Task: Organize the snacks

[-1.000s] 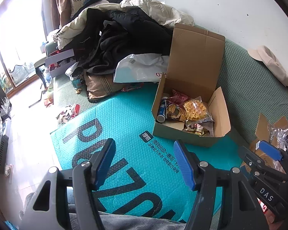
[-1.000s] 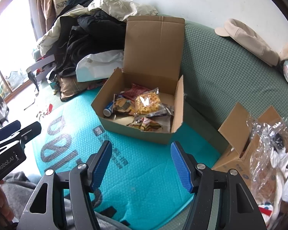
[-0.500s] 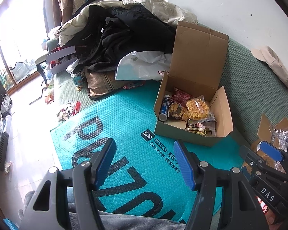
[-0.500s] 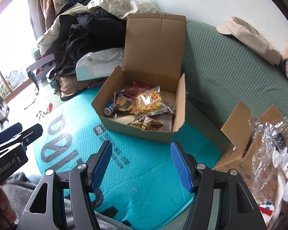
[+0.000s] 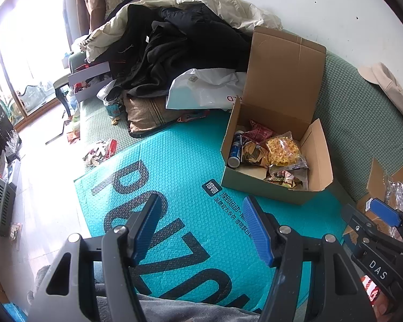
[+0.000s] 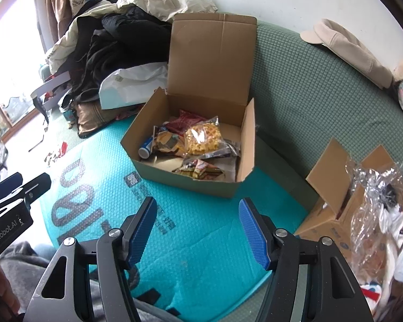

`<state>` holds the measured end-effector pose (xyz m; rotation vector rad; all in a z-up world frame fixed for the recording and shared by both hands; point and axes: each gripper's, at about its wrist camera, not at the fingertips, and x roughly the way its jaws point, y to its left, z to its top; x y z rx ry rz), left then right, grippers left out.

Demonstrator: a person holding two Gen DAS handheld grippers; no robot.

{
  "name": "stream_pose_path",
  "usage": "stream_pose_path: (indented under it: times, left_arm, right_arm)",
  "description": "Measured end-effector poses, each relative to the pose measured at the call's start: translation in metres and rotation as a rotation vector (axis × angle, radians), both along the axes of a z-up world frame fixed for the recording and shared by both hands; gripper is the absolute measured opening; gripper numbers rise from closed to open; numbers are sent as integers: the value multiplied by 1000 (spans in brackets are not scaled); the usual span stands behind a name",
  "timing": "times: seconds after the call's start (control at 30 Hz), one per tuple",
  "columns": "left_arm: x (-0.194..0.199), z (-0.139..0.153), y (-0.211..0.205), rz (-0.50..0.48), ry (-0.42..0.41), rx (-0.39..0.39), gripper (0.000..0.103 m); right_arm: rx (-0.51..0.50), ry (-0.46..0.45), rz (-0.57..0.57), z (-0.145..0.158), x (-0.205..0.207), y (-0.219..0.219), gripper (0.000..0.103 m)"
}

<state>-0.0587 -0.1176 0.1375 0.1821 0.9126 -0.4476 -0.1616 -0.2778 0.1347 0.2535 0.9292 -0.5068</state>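
Snacks in crinkly packets [image 5: 271, 155] [image 6: 193, 145] sit piled inside the open brown cardboard box [image 5: 279, 193] [image 6: 185, 179], which rests on the far right part of the teal bubble-wrap mailer [image 5: 174, 166] [image 6: 201, 222] with its lid flap standing upright against the green textured sofa back [image 5: 362, 123] [image 6: 303, 91]. Among them, a clear bag of yellow puffed pieces [image 5: 282, 149] [image 6: 202, 136] lies on top, a dark red packet [image 5: 258, 132] [image 6: 185, 119] behind it, and a blue-and-white can [image 5: 235, 151] [image 6: 145, 149] on its side along the box's left wall. Big dark letters run across the mailer, only partly readable, beside a small black square logo [image 5: 211, 187] [image 6: 131, 179] and lines of Chinese print. "DAS" reads on the right gripper's body in the left view, "GenRobot.AI" on the left gripper's body in the right view. Far left, a heap of black and cream clothes [image 5: 174, 40] [image 6: 115, 35] towers over a white plastic bag [image 5: 204, 91] [image 6: 131, 86]; a beige cap [image 5: 387, 86] [image 6: 346, 51] lies on the sofa back at far right. Near right, a second cardboard box [image 6: 333, 209] holds crumpled clear plastic [image 6: 376, 193]. Nothing blocks the way to the snack box. Left gripper [image 5: 201, 230] hovers over the mailer, blue pads spread wide, holding nothing; right gripper [image 6: 198, 230] likewise, jaws wide apart and empty.
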Motion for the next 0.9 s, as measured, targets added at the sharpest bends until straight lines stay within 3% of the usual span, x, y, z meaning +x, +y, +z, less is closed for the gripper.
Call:
stream_pose_path:
  times: [0.9]
  left_arm:
    - [-4,1,-4,-3,-23,42,62]
  right_arm:
    - [7,17,0,-3,2,0,64]
